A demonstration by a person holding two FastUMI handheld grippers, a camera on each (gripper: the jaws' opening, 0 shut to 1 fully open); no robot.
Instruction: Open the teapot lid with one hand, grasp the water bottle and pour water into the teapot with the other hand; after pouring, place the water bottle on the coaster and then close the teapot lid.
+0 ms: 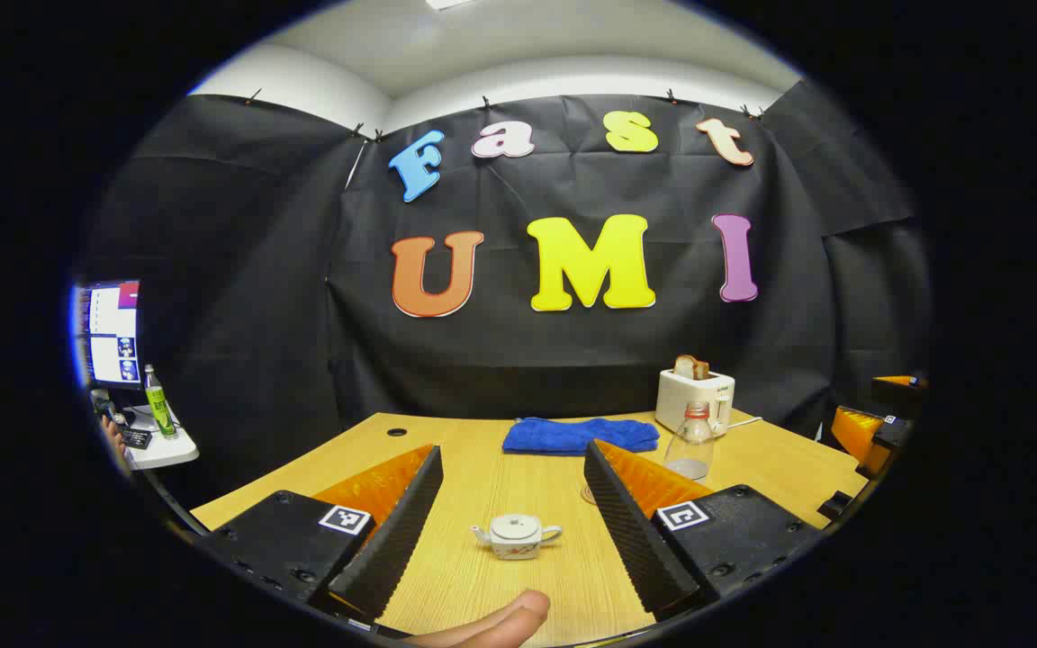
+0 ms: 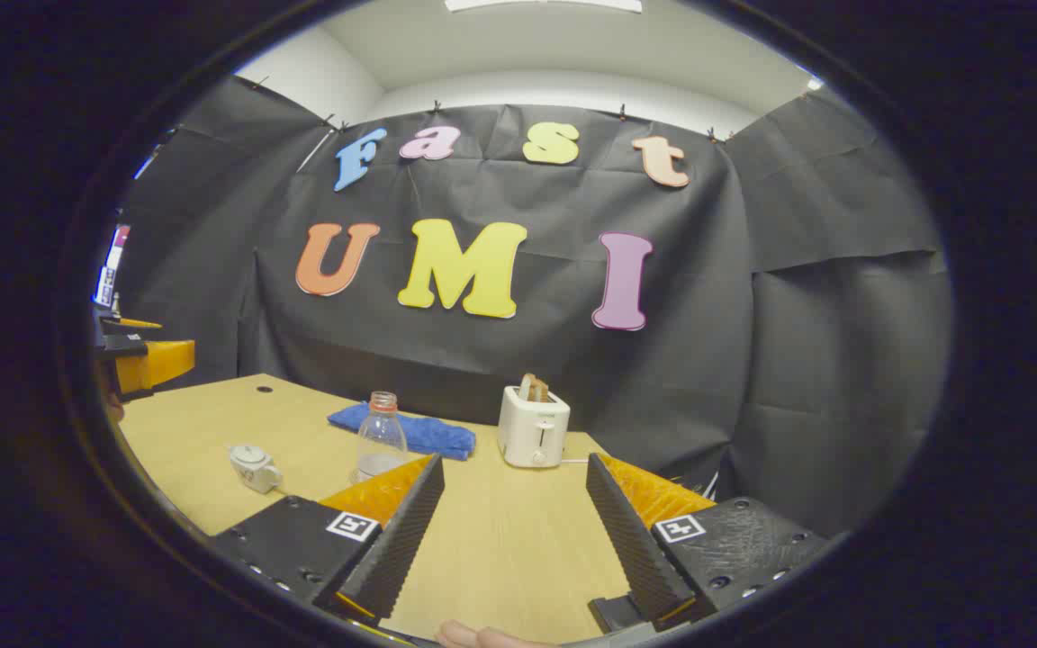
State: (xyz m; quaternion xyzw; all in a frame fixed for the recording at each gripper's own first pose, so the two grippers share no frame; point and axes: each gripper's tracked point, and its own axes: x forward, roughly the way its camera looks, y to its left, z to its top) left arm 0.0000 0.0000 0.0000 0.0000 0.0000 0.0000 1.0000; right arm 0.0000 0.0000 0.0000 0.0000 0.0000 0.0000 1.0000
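in the left gripper view, the left gripper is held above the wooden table with its two fingers spread wide apart, grasping nothing. the small white teapot stands on the table between the fingers but farther away, with its lid on top. the water bottle stands upright behind the right finger, just in front of the white toaster. a round coaster is partly seen beside that finger, to the left of the bottle. a blue cloth lies at the back of the table.

in the right gripper view, the right gripper is also released, fingers wide apart over bare table. here the teapot is at the far left, the bottle near the left finger.
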